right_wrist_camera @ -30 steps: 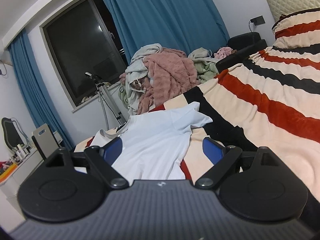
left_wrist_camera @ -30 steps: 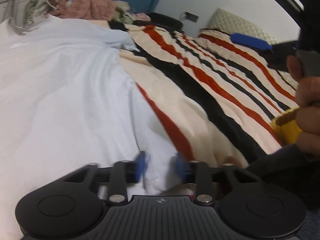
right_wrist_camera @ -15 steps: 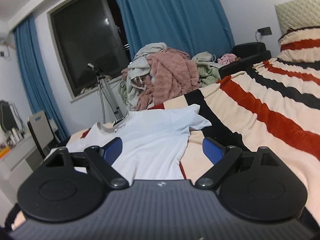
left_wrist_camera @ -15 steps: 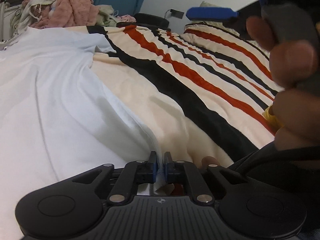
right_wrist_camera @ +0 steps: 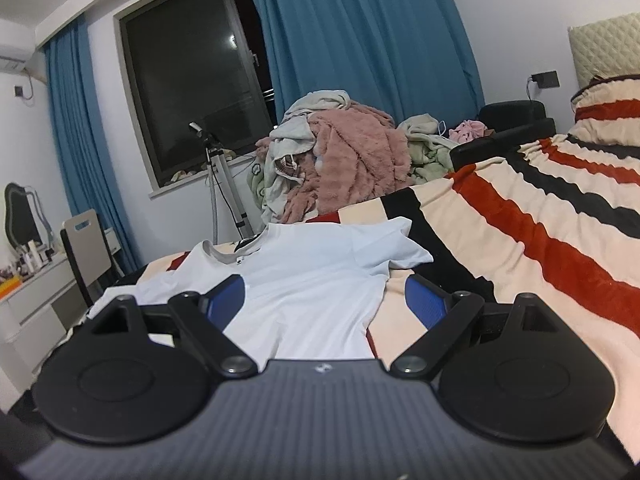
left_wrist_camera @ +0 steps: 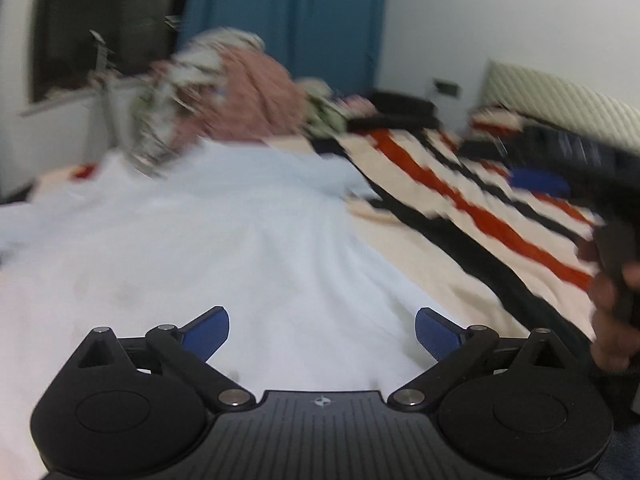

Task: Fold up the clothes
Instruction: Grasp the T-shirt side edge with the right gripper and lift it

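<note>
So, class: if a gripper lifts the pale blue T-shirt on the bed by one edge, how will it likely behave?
The pale blue T-shirt would probably drape limply, since it lies creased and follows the striped blanket. It looks thin, so likely light. Its sleeve may trail and drag on the fleecy surface.

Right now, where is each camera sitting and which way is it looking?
Left wrist: on the left gripper, open, low over the pale blue T-shirt, facing the pile of clothes; a hand shows at right.
Right wrist: on the right gripper, open, looking along the bed towards the dark window; no hand shows.
Both see the T-shirt, the striped fleece blanket and the blue curtain.
</note>
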`<state>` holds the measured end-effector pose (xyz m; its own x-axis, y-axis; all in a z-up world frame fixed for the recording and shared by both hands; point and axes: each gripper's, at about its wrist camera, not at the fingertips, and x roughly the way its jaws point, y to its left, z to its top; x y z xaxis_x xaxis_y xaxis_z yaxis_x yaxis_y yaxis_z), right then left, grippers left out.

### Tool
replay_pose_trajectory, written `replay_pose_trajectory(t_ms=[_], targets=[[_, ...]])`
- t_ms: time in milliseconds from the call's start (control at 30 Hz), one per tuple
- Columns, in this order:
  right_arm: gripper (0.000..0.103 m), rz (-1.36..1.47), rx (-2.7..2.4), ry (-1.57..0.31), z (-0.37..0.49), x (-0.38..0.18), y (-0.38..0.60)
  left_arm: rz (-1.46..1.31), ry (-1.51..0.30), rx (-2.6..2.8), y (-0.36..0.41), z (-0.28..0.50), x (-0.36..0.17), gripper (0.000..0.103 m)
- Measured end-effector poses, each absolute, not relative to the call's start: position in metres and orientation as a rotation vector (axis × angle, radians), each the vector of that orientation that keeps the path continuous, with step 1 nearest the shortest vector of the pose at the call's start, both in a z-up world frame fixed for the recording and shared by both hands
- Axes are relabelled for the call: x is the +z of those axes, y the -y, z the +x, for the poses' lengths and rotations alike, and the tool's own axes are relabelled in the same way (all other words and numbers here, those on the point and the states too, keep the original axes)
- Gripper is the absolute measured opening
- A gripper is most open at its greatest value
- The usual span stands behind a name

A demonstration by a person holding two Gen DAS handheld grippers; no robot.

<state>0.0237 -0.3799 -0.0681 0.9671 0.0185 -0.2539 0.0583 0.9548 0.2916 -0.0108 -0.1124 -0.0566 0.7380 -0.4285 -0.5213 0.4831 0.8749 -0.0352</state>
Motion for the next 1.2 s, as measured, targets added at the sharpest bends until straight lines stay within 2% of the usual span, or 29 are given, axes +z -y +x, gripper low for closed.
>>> replay_pose_trajectory(t_ms=[200,333,367,433,667,700,767,1033,1200], targets=[[0.089,0.293,0.028,-0.277,0.028,-0.069,0.369,-0.061,-0.456,-0.356,0.055,-0.003,-0.036,0.102],[0.088,0.493,0.087,-0.346,0.061,-0.075,0.379,-0.149,-0.47,-0.301,0.023,0.003,-0.032,0.102],[0.078,0.565,0.102,-0.37,0.076,-0.078,0.384,-0.154,-0.474,-0.285,0.019,0.004,-0.032,0.102],[0.074,0.685,0.089,-0.397,0.108,-0.083,0.396,-0.162,-0.477,-0.253,0.01,0.006,-0.033,0.102],[0.074,0.948,-0.011,-0.403,0.222,-0.141,0.448,-0.239,-0.53,-0.163,-0.007,0.016,-0.053,0.102],[0.071,0.972,-0.02,-0.401,0.236,-0.151,0.456,-0.239,-0.528,-0.152,-0.009,0.017,-0.054,0.102],[0.066,0.993,-0.042,-0.407,0.256,-0.168,0.468,-0.25,-0.528,-0.148,-0.008,0.021,-0.058,0.102],[0.066,1.031,-0.081,-0.435,0.324,-0.231,0.499,-0.292,-0.545,-0.164,-0.001,0.045,-0.074,0.102],[0.067,1.072,-0.034,-0.329,0.358,-0.248,0.499,-0.259,-0.571,-0.153,0.007,0.062,-0.085,0.103]])
